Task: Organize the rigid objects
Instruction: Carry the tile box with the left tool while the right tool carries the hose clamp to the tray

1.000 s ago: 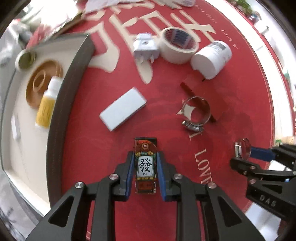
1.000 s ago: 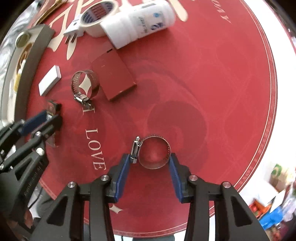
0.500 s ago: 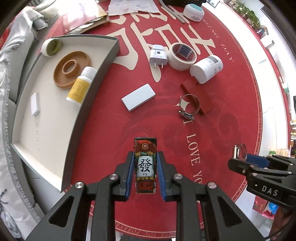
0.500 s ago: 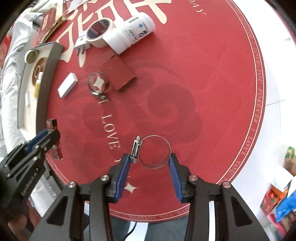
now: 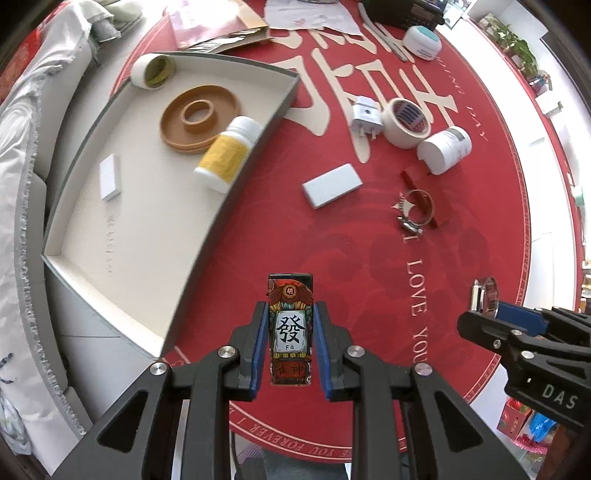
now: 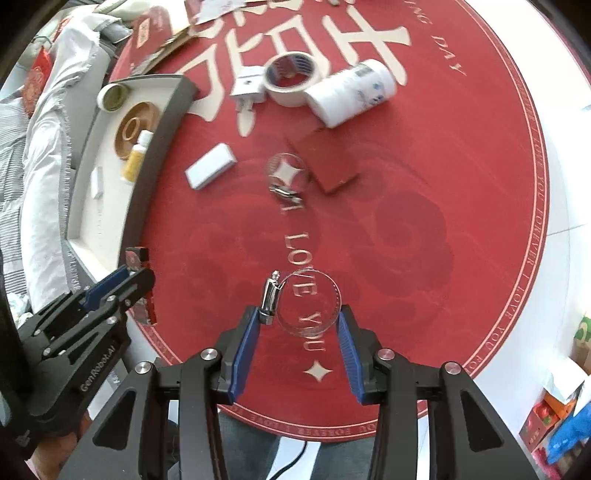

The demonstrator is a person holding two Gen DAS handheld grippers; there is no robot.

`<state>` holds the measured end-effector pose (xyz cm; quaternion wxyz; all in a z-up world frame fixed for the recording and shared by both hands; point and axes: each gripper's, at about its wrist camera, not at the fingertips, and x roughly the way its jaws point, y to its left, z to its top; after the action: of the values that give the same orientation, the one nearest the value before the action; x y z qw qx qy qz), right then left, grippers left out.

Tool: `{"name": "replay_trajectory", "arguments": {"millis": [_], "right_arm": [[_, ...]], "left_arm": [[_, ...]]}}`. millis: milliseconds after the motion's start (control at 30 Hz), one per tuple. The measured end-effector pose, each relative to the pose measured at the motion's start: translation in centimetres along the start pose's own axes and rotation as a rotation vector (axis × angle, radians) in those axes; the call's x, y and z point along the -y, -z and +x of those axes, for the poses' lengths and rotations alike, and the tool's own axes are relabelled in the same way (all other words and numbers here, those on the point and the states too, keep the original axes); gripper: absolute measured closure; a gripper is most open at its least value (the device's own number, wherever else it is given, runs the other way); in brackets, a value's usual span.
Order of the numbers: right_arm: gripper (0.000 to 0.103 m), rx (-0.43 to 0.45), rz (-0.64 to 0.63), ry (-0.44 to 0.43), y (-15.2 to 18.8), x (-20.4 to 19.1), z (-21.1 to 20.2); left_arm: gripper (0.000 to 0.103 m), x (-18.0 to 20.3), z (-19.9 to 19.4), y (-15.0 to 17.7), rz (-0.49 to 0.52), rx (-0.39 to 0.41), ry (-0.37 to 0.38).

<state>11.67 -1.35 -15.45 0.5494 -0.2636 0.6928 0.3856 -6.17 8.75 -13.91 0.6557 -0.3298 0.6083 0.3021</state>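
My left gripper (image 5: 290, 325) is shut on a small printed card box (image 5: 290, 325) with a Chinese character, held above the red round table near the corner of the grey tray (image 5: 229, 206). My right gripper (image 6: 298, 317) is shut on a metal hose clamp (image 6: 308, 306), held above the table's near edge. The tray holds a yellow pill bottle (image 5: 227, 155), a brown ring dish (image 5: 199, 116), a small white block (image 5: 110, 176) and a tape roll (image 5: 153, 70). A second hose clamp (image 5: 413, 210), white box (image 5: 331, 185), red box (image 6: 327, 160), white bottle (image 5: 445, 149), masking tape (image 5: 406, 122) and plug (image 5: 365, 118) lie on the table.
Papers and a cardboard piece (image 5: 221, 26) lie at the table's far side, with a white-teal round case (image 5: 421, 42) and a dark device. A grey-white sofa cloth (image 5: 22, 184) is left of the tray. Colourful boxes (image 6: 554, 413) sit on the floor at right.
Both grippers have risen and pulled back from the table with their objects held. More of the tray and the table's far side have come into view.
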Motion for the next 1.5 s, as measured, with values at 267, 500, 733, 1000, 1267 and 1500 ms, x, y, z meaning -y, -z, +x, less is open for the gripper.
{"name": "replay_trajectory", "arguments": {"millis": [267, 500, 733, 1000, 1267, 1500], "right_arm": [[0.059, 0.008, -0.034, -0.021, -0.9, -3.1, 0.3], [0.059, 0.014, -0.066, -0.040, -1.2, -5.0, -0.5], [0.059, 0.020, -0.103, -0.045, -1.8, -7.2, -0.4], [0.059, 0.014, -0.122, -0.053, -2.2, -8.7, -0.1], [0.059, 0.016, -0.143, -0.057, -3.3, -10.2, 0.2], [0.059, 0.067, -0.166, -0.093, -6.0, -12.3, -0.8]], "left_arm": [[0.078, -2.7, -0.3, 0.6, -0.041, 0.009, -0.010], [0.078, -5.0, -0.4, 1.1, -0.086, 0.010, -0.027], [0.078, -7.3, -0.5, 1.2, -0.128, 0.017, -0.048], [0.078, -9.0, -0.2, 1.1, -0.161, 0.014, -0.060], [0.078, -10.1, 0.1, 0.7, -0.179, 0.011, -0.060], [0.078, -12.1, -1.0, -0.8, -0.243, 0.048, -0.057]]}}
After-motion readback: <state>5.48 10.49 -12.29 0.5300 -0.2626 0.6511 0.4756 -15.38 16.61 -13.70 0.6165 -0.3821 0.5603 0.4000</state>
